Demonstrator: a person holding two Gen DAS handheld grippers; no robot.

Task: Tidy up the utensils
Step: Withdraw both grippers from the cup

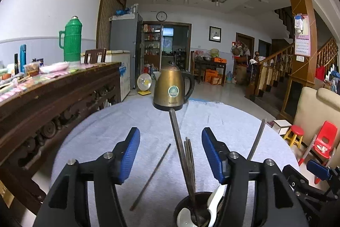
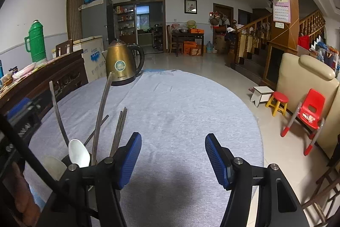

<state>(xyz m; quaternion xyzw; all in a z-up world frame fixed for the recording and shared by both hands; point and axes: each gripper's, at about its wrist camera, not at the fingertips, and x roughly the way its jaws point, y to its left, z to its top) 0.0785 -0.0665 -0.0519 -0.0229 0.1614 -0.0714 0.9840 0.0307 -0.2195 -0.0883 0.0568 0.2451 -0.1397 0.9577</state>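
A dark utensil cup (image 1: 181, 204) stands on the grey-clothed round table (image 1: 223, 120), low in the left wrist view. It holds a bundle of chopsticks (image 1: 189, 161), white spoons (image 1: 214, 199) and long metal handles (image 1: 174, 127). My left gripper (image 1: 171, 135) is open just behind the cup, its blue pads wide of the chopsticks and touching nothing. One loose chopstick (image 1: 152, 176) lies on the cloth beside the left pad. My right gripper (image 2: 173, 136) is open over bare cloth, with the white spoons (image 2: 78, 153) and chopsticks (image 2: 120, 129) to its left.
A brass kettle (image 1: 172, 88) stands at the table's far edge. A dark wooden sideboard (image 1: 53, 99) with a green thermos (image 1: 72, 39) runs along the left. A beige sofa (image 2: 306, 82), red chair (image 2: 311, 107) and small stools sit right of the table.
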